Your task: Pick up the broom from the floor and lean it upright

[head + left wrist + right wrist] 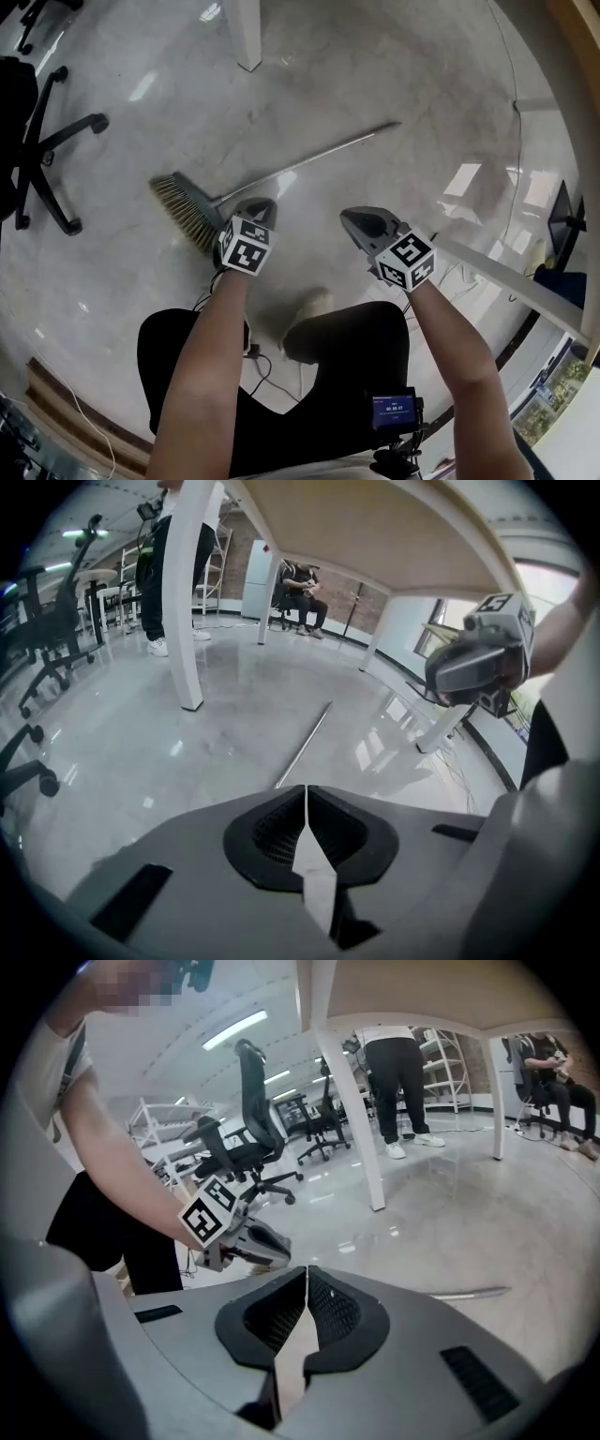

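Observation:
The broom lies flat on the glossy floor, its bristle head (184,210) at the left and its thin metal handle (309,159) running up to the right. My left gripper (262,205) hovers just right of the bristles, over the near end of the handle, shut and empty. My right gripper (355,221) hangs further right, below the handle, also shut with nothing in it. In the left gripper view the handle (306,745) stretches away beyond the closed jaws. The right gripper view shows the left gripper (246,1239) and a piece of the handle (473,1293).
A white table leg (247,39) stands on the floor beyond the broom, and a slanted white leg (511,278) is at the right. A black office chair (42,150) sits at the left. People stand and sit further off (178,564). Cables lie by my feet (258,370).

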### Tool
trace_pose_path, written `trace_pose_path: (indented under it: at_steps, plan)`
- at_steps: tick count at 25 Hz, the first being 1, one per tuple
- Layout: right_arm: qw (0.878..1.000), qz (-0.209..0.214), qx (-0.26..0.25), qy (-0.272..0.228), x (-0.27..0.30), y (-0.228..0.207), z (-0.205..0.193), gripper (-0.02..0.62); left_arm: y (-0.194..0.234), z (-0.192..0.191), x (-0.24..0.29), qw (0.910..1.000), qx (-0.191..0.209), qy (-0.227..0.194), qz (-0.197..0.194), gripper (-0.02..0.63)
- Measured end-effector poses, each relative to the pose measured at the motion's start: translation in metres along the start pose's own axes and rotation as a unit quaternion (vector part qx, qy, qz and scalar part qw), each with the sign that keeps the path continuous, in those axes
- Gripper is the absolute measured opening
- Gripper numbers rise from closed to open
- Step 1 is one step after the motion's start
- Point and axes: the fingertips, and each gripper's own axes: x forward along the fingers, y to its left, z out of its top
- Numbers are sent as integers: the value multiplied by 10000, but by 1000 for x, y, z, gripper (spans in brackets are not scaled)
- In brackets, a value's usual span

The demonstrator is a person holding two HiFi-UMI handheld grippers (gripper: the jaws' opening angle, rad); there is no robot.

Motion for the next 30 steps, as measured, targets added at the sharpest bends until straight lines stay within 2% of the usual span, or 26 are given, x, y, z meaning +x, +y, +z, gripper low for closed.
trace_pose_path:
  at_steps: [4,9,12,13,14,15,20,25,30]
  plan:
    - [9994,196,-284,13,23,-25,-5,18,14,-12,43,9997,174,147,48,14]
    - [9991,100,-411,57,32,-55,-9,18,29,-10,99,9995,33,260,168,14]
    - [9981,158,-586,138,39,-59,-18,18,31,-6,122,9977,501,421,160,16]
    - [9978,163,-619,148,39,-61,-21,18,33,-5,129,9965,662,468,185,42]
    - [9978,142,-627,150,39,-65,-25,18,34,-3,137,9953,798,520,199,94]
    - [9980,96,-616,146,37,-70,-28,18,35,-2,146,9939,917,582,195,104]
    - [9982,-130,-554,169,27,-83,-46,18,38,-5,182,9850,1365,1052,71,104]
    - [9987,-332,-342,166,12,-95,-64,18,42,-16,204,9743,1511,1666,108,104]
    - [9983,-549,-196,38,1,-103,-65,18,41,-16,207,9633,1878,1916,91,88]
